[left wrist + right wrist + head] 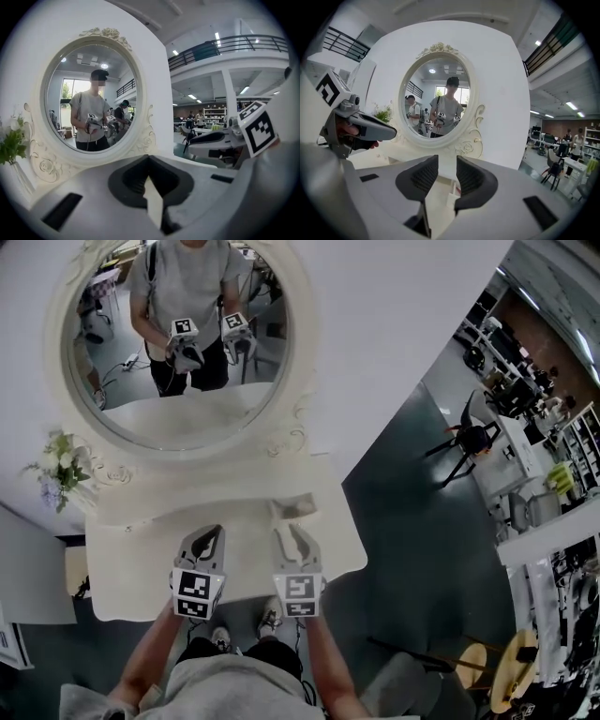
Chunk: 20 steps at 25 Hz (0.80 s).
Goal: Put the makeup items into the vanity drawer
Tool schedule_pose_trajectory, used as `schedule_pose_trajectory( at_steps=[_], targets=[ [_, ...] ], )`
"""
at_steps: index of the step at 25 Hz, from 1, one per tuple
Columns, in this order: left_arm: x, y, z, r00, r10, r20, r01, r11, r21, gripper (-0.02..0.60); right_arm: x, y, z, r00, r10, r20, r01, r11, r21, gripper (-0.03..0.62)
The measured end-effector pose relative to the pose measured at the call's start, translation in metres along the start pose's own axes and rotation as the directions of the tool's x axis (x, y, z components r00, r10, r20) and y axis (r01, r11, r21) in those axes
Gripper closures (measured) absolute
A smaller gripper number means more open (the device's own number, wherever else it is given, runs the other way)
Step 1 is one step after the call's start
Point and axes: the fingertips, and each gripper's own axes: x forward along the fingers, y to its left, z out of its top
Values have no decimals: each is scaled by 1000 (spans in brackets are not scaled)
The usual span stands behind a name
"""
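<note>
**A:** Setting?

**B:** One white vanity table (pixel 122 568) against a white wall panel, with an open hall of desks and chairs behind. One oval mirror (pixel 122 334) in a carved frame, showing the person who holds the tools. One bunch of flowers (pixel 58 465) at the table's left end.

**A:** Tools?

**B:** Left gripper (pixel 149 158): pads pressed together at the tips, nothing between them. Right gripper (pixel 447 161): jaws parted by a narrow gap, nothing between them. Both hover side by side over the table's front edge.

**A:** Makeup items?

**B:** None identifiable. One small white box (pixel 294 508) sits on the tabletop toward the right rear, just ahead of the right gripper. Something dull lies inside it, too small to name. I cannot tell whether that box is the drawer.

**A:** Hazards?

**B:** Three, by my judgement.
- The right gap looks slim, so a wider item could be pushed away instead of caught.
- The box stands near the table's right edge, and a nudge from the right jaws could send it off.
- The left tool cannot pick anything up until its pads part.
</note>
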Motion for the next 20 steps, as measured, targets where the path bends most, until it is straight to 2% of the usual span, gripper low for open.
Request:
schedule_pose_trajectory(
  at_steps=[11, 20],
  targets=[
    [-42, -6, -1, 998, -42, 36, 40, 999, 34, 581, -44, 44, 6, 999, -16, 35, 15, 1000, 13, 551],
    [-57, -12, -6, 997, -61, 36, 60, 997, 46, 581, -63, 53, 4, 999, -31, 41, 30, 999, 14, 574]
  ],
)
